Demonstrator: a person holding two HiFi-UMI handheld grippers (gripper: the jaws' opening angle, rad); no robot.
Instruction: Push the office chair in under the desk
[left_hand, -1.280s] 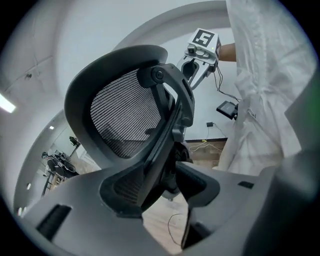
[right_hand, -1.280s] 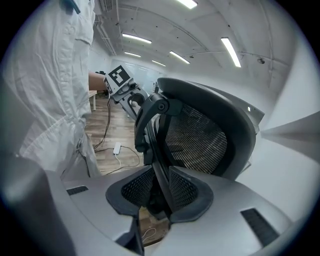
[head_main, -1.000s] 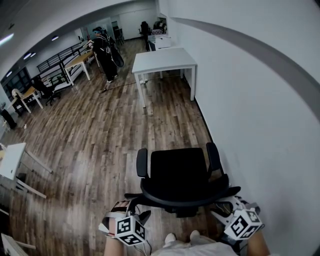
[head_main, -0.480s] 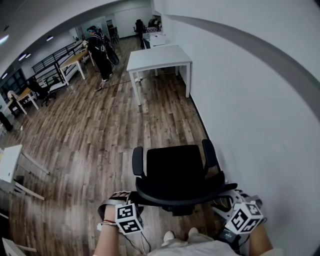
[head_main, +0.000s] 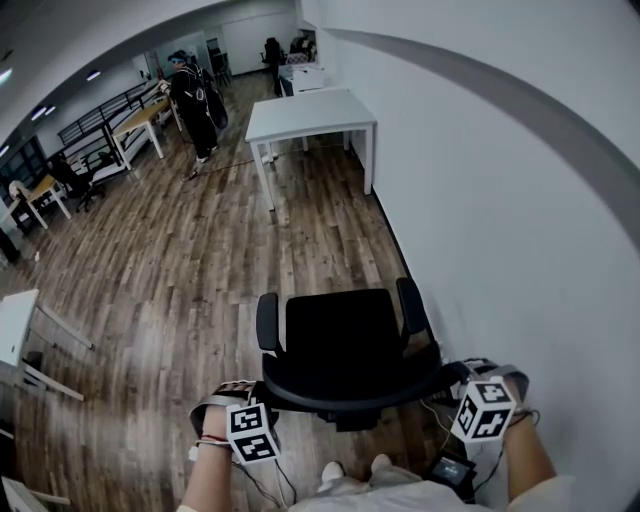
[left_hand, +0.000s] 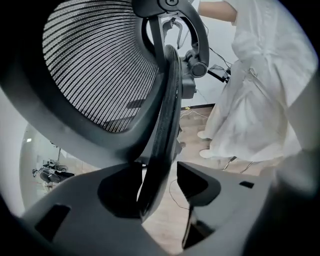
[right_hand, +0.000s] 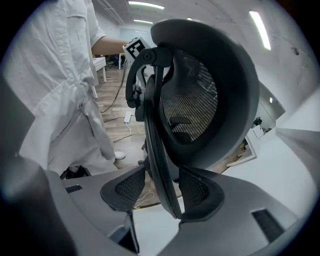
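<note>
The black office chair (head_main: 345, 340) stands on the wood floor with its back toward me. The white desk (head_main: 310, 112) is far ahead by the wall. My left gripper (head_main: 248, 402) is at the left end of the chair back and my right gripper (head_main: 458, 375) at the right end. In the left gripper view the back's rim (left_hand: 167, 100) runs down between the jaws of the left gripper (left_hand: 159, 172); they have been closing slightly, and a gap shows beside the rim. The right gripper (right_hand: 161, 175) straddles the rim (right_hand: 152, 125); its jaws have just been opening and do not clamp it.
A white wall (head_main: 500, 200) runs close along the chair's right side. A person in dark clothes (head_main: 195, 95) stands far off near other desks (head_main: 140, 125). Another white table (head_main: 15, 325) is at the left. My white clothing (left_hand: 260, 100) and shoes (head_main: 355, 470) are right behind the chair.
Both grippers have moved up in the picture onto the ends of the chair back, and more of my forearms shows. The chair and desk have shifted slightly left and up in the view.
</note>
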